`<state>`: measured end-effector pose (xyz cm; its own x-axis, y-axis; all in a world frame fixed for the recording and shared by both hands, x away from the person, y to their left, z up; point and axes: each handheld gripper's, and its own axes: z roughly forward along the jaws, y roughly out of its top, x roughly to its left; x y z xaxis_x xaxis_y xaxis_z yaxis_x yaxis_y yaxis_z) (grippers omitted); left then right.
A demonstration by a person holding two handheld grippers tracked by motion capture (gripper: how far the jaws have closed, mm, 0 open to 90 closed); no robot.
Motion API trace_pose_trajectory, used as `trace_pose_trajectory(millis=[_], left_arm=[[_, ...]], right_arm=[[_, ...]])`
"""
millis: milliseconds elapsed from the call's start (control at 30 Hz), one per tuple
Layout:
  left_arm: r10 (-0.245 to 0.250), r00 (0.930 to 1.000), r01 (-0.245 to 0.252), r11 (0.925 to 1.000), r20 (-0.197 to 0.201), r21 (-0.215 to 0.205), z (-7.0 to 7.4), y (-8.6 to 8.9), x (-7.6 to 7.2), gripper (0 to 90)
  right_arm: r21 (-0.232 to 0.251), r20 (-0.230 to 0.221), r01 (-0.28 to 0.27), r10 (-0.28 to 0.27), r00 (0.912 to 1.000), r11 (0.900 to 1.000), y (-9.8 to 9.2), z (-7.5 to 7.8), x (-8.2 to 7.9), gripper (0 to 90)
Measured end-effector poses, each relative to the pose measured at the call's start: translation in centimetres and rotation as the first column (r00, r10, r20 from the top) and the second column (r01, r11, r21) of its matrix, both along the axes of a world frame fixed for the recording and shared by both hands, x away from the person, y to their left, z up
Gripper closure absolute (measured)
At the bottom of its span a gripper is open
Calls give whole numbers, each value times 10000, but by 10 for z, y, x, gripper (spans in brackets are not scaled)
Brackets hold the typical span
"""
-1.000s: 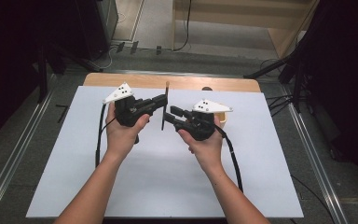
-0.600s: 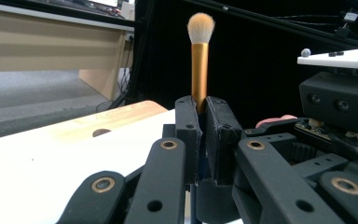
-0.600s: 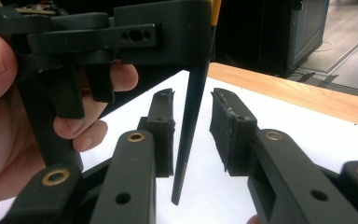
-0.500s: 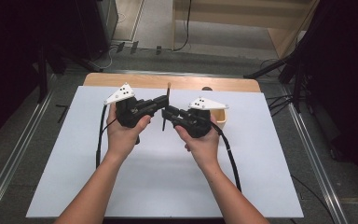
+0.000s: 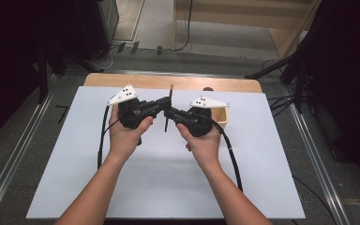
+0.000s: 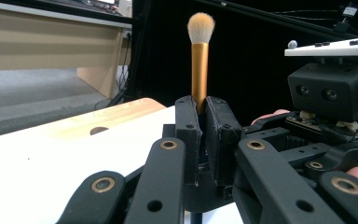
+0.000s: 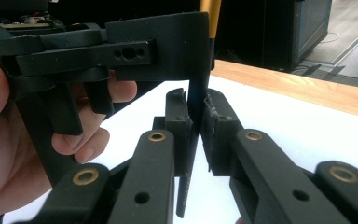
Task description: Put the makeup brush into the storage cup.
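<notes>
Here, over the white table top (image 5: 168, 187), I hold both grippers tip to tip around one upright makeup brush (image 6: 199, 65). My left gripper (image 5: 161, 104) comes in from the left of the high view, its grey three-cornered plate on top, and my right gripper (image 5: 171, 114) meets it from the other side. The brush stands vertical between them, clear of the table.

In the left gripper view the jaws are nearly closed and pinch the brush just under its gold ferrule; the pale, fluffy bristle head rises above them against a dark background. My right gripper's body sits close at the right of that view.

In the right gripper view my right gripper (image 7: 193, 135) has its jaws drawn in around the brush's thin black handle (image 7: 191, 154). The right pad looks pressed to it, while a narrow gap seems to remain at the left pad, so I cannot tell whether this grip is fully firm. The handle's lower end tapers below the jaws. Above, my left gripper's jaws clamp the same stem, with my left hand (image 7: 9, 140) wrapped around its grip.

A small wooden box (image 5: 219, 116) rests on the table just behind my right gripper. A strip of bare wooden table edge (image 5: 122, 80) runs along the far side.
</notes>
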<state>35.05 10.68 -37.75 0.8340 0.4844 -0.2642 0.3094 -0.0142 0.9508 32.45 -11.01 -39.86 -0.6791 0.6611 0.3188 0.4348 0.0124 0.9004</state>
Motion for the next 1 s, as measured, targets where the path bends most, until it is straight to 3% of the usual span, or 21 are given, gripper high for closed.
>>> trace_pose_trajectory(millis=[200,367,500,600,700,833,1000], left_arm=[[60,10000,-61,10000,59,59,-1,-2,0,817],[383,9982,-375,9991,472,-174,-2,-2,-1,492],[644,9962,-641,9979,581,-64,2,1,-4,253],[1286,9882,-1299,9915,838,108,6,7,-9,224],[1241,9844,-1297,9908,1249,379,6,11,-12,117],[830,9886,-887,9953,1257,400,4,17,-13,12],[823,9897,-882,9951,1174,453,-2,24,-14,8]], right_arm=[[-175,24,156,-156,9999,9997,-1,1,0,845],[-216,114,240,-238,9997,9995,-2,2,0,844],[-206,140,397,-394,9991,9990,-4,3,1,845],[-204,214,471,-466,9987,9987,-6,3,1,844],[-238,367,575,-566,9977,9981,-8,4,1,844],[-189,508,726,-715,9961,9972,-12,6,1,844],[-268,722,885,-864,9936,9957,-17,7,1,844]])
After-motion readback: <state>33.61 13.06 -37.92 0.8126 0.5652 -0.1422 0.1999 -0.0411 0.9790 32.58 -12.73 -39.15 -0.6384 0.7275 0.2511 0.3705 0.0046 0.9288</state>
